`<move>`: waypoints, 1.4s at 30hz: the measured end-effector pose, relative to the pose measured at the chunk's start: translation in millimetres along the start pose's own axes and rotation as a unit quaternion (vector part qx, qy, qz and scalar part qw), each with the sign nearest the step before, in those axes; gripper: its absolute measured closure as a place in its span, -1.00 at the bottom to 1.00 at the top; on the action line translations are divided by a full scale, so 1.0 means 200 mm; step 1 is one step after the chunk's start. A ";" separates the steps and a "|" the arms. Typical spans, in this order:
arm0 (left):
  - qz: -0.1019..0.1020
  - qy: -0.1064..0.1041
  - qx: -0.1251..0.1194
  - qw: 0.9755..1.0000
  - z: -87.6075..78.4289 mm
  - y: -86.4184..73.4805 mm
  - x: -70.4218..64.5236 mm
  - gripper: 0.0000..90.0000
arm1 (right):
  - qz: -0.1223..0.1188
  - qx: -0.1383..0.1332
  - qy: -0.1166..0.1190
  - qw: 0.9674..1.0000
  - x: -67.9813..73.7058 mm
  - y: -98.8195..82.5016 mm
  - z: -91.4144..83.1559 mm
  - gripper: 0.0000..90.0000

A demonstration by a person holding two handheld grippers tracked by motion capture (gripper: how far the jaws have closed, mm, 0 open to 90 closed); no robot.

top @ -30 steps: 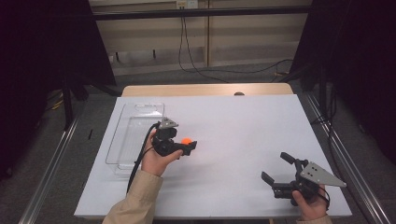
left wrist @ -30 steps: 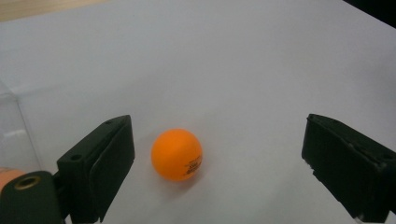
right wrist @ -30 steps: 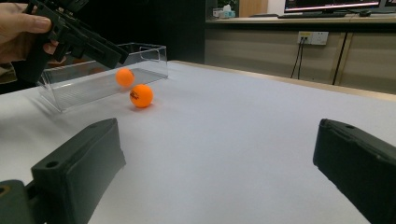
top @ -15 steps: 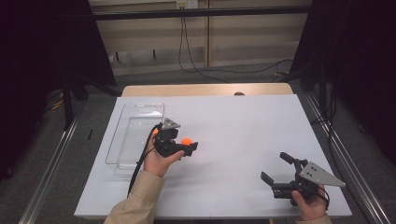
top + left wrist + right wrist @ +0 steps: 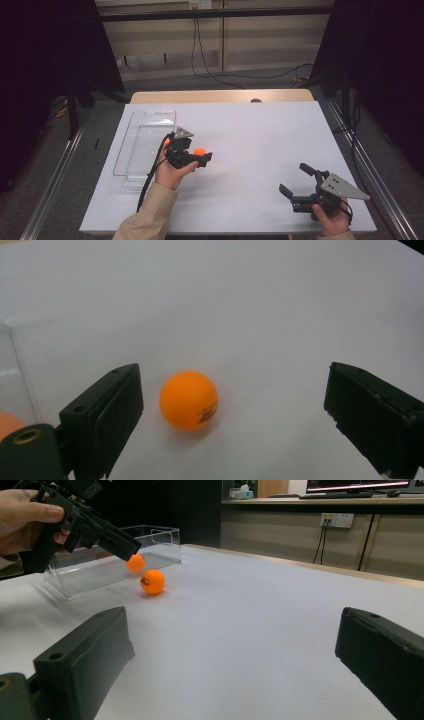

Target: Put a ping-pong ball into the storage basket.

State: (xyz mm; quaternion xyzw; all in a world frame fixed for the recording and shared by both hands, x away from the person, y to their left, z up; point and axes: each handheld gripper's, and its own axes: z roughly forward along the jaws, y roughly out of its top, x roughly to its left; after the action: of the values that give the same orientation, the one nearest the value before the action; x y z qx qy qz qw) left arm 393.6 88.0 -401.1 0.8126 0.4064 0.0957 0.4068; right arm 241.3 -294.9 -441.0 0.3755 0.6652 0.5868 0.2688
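From the high view, the left tool [image 5: 202, 159] covers part of the orange ball [image 5: 199, 150]. The second ball [image 5: 7, 424] gets cut off by the left gripper view's edge, and the print on the nearer one is too small to read. Clear tray [image 5: 145, 145]: far wall hard to make out.

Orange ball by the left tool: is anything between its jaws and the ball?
Nothing visible. The orange ball lies on the white table between the open jaws of the left tool, nearer one jaw, touching neither.
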 end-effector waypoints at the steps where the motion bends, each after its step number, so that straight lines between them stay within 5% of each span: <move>1: 0.001 -0.001 -0.001 1.000 0.00 0.00 0.00 -0.80 | 0.000 0.000 0.000 1.000 0.00 0.00 0.00 -0.98; 16: -0.006 0.018 0.012 1.000 0.04 -0.02 0.01 -0.80 | -0.004 0.001 0.000 1.000 0.00 0.00 0.00 -0.98; 42: -0.011 0.034 0.000 0.999 0.10 -0.04 0.01 -0.80 | -0.001 0.001 0.001 1.000 0.00 0.00 0.00 -0.98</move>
State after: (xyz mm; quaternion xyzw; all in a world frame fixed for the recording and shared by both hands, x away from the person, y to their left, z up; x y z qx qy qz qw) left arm 400.3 80.1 -420.0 0.8042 0.4288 0.1191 0.3940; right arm 241.7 -294.9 -441.2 0.3745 0.6665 0.5860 0.2683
